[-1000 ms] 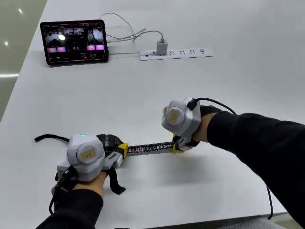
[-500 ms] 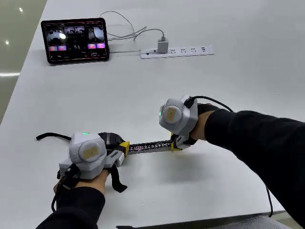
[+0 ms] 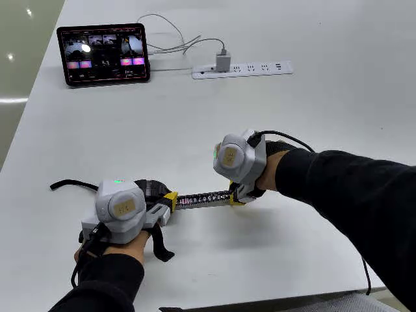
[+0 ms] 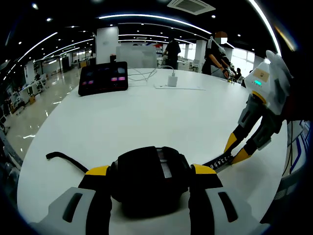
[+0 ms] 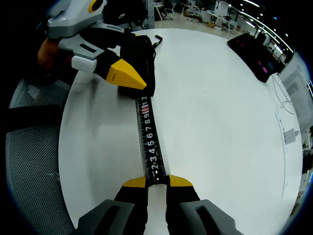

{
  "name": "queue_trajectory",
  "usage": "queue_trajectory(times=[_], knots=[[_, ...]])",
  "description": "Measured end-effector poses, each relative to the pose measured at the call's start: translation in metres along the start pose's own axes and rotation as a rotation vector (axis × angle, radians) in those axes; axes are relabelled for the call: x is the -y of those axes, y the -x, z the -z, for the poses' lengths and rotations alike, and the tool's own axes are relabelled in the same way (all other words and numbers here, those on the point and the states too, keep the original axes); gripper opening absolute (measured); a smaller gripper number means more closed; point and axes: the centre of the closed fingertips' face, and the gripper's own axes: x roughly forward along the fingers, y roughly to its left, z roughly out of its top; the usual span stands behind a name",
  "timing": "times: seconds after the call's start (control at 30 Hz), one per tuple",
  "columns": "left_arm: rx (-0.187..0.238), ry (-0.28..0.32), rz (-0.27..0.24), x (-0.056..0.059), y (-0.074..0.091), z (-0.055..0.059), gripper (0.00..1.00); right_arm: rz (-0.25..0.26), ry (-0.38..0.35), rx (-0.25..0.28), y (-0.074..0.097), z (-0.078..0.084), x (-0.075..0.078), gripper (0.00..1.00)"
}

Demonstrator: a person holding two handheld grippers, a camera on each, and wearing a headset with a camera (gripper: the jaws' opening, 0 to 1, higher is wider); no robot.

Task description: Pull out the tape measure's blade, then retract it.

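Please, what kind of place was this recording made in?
Most likely a large open-plan office or lab. The work lies on a white table with a tablet and a power strip; the left gripper view shows long ceiling lights and people standing far behind.

Table: white, smooth, matt with a faint sheen.
Tape measure case, lower centre of the left gripper view: black, matt, plastic or rubber by its look.
Blade: black, smooth, slightly glossy, with white printed numerals.
Left gripper, right gripper: grey moulded plastic with a satin finish; smooth yellow jaw tips.
Tablet, upper left of the head view: glossy screen.
Sleeve: dark matt cloth.
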Motion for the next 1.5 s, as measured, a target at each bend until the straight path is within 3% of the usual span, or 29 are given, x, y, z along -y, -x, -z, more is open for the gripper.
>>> queue_trajectory(times=[1.5], knots=[[0.006, 0.007, 0.004, 0.001, 0.002, 0.000, 0.58, -0.010, 0.035, 0.067, -0.006, -0.025, -0.005, 0.08]])
